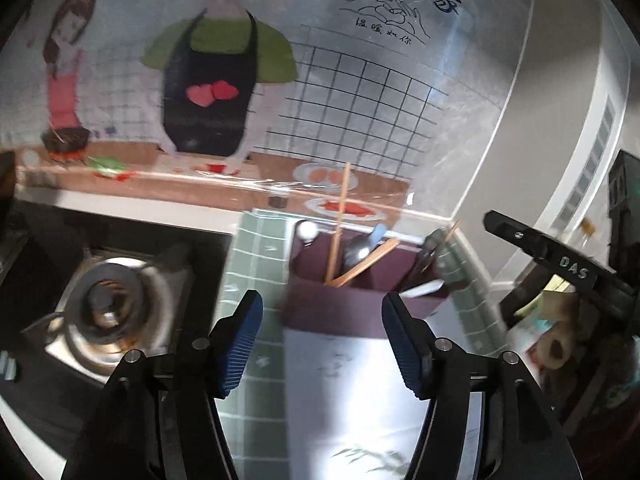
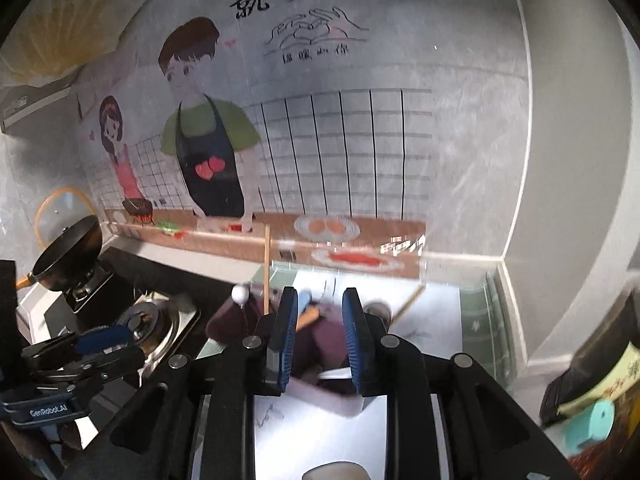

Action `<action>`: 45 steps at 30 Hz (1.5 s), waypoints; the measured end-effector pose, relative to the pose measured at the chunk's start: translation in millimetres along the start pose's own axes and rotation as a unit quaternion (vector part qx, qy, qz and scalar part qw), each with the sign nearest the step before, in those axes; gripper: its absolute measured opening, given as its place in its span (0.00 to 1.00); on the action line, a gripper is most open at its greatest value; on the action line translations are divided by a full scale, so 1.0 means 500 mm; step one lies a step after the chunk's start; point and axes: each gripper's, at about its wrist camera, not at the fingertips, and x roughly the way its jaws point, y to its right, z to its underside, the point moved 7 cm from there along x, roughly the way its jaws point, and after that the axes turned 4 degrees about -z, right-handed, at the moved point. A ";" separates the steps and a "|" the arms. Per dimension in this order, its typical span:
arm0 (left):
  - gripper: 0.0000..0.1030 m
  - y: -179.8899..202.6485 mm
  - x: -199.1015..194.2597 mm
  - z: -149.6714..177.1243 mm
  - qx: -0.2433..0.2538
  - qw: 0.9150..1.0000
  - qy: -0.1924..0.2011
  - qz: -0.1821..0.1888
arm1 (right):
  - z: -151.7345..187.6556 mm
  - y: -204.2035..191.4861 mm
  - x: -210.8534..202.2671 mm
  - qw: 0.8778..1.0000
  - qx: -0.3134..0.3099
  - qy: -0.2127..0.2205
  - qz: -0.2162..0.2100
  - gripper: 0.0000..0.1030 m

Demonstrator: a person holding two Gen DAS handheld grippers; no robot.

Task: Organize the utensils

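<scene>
A dark maroon utensil holder (image 1: 320, 304) stands on a white mat (image 1: 352, 392) by the wall. It holds a wooden chopstick (image 1: 340, 216), a wooden spoon (image 1: 368, 260), a metal spoon (image 1: 356, 250) and a white-knobbed tool (image 1: 307, 232). My left gripper (image 1: 322, 340) is open and empty, just short of the holder. My right gripper (image 2: 320, 332) is above the holder (image 2: 316, 344), jaws a little apart with nothing visibly between them. Another chopstick (image 2: 408, 304) leans at the holder's right.
A gas burner (image 1: 108, 308) sits left of the green-tiled counter (image 1: 256, 248). A black pan (image 2: 68, 252) and a glass lid (image 2: 60, 216) stand at the far left. The left gripper shows in the right wrist view (image 2: 96, 344). Clutter lies at the right (image 2: 592, 400).
</scene>
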 end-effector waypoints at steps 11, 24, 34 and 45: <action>0.65 0.026 -0.118 0.107 0.066 0.994 0.046 -0.068 | 0.189 -0.064 -0.161 0.998 -0.017 0.026 0.047 0.27; 0.65 0.060 -0.177 0.146 0.070 0.994 0.057 -0.061 | 0.254 -0.088 -0.233 0.996 -0.016 0.036 0.077 0.27; 0.65 0.066 -0.184 0.157 0.068 0.995 0.048 -0.058 | 0.261 -0.089 -0.242 0.997 -0.015 0.034 0.074 0.27; 0.65 0.069 -0.183 0.163 0.070 0.995 0.042 -0.056 | 0.266 -0.094 -0.243 0.997 -0.012 0.030 0.073 0.28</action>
